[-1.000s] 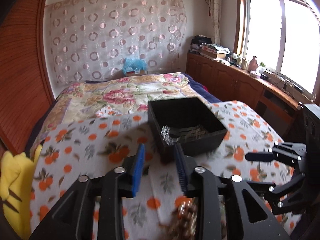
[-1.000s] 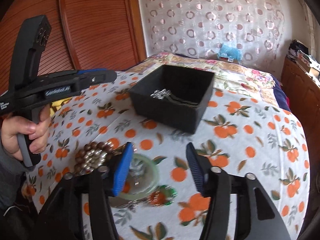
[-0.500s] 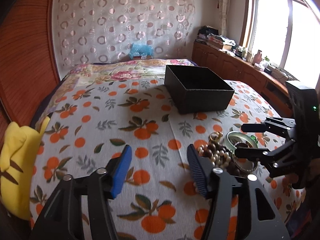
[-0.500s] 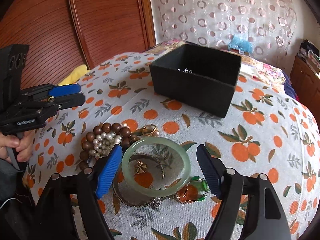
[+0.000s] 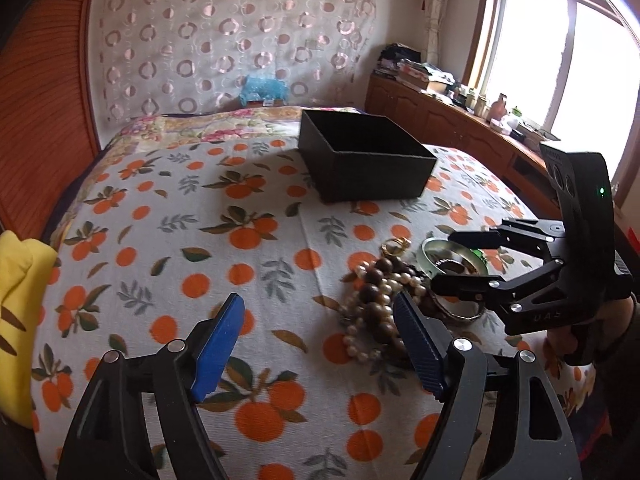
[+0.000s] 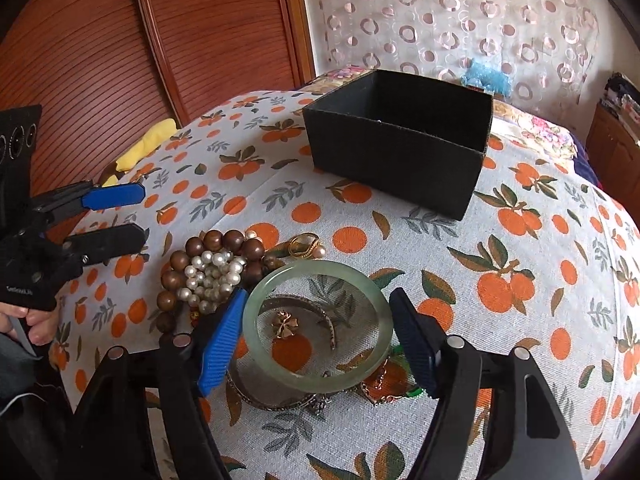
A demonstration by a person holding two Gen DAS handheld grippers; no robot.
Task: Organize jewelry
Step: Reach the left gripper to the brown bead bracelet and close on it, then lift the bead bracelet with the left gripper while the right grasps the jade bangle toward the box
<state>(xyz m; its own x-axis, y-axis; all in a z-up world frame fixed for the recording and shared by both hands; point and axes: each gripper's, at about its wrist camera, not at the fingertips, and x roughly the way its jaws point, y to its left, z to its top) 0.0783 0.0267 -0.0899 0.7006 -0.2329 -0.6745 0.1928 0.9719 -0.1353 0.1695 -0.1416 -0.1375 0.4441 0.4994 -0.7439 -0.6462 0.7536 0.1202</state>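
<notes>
My right tool [image 6: 316,336] gaped wide around the jade bangle [image 6: 318,326] lying flat at lower centre; my left tool [image 5: 320,344] hung open, empty, beside the pearls [image 5: 376,304]

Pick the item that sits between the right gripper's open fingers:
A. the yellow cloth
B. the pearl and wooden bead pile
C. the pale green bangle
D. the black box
C. In the right wrist view the pale green bangle lies on the orange-print cloth between the spread blue fingers of the right gripper; nothing is clamped yet.
</notes>
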